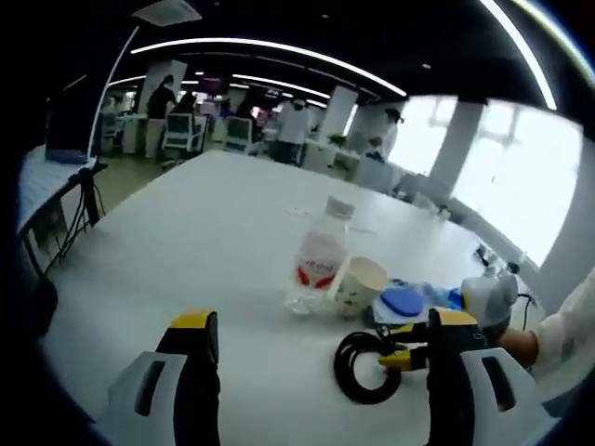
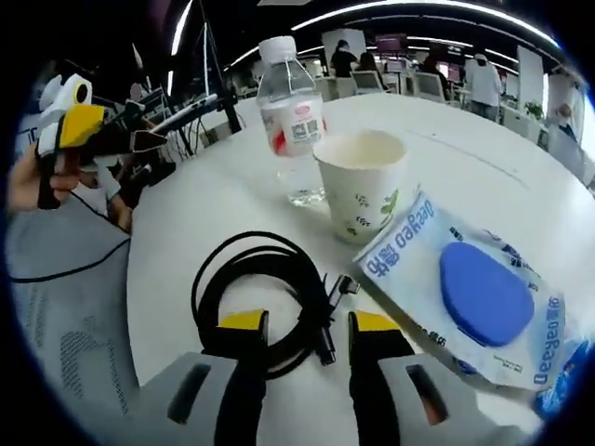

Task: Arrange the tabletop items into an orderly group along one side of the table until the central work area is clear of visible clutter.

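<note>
On the white table (image 1: 204, 242) stand a clear water bottle (image 1: 319, 255) with a red label and a paper cup (image 1: 361, 283), side by side. Beside the cup lies a wet-wipe pack (image 1: 402, 302) with a blue lid, and in front of it a coiled black cable (image 1: 367, 367). My left gripper (image 1: 321, 330) hangs open above the bare table, short of these items. My right gripper (image 2: 310, 325) is open, low over the cable (image 2: 260, 288), whose near loop lies between its fingers. The bottle (image 2: 293, 121), cup (image 2: 363, 181) and pack (image 2: 465, 288) sit just beyond it.
The right gripper (image 1: 409, 358) and the hand (image 1: 521, 344) holding it enter the left gripper view from the right. The left gripper (image 2: 70, 121) shows in the right gripper view, held up at the far left. Office chairs, desks and people stand beyond the table's far end.
</note>
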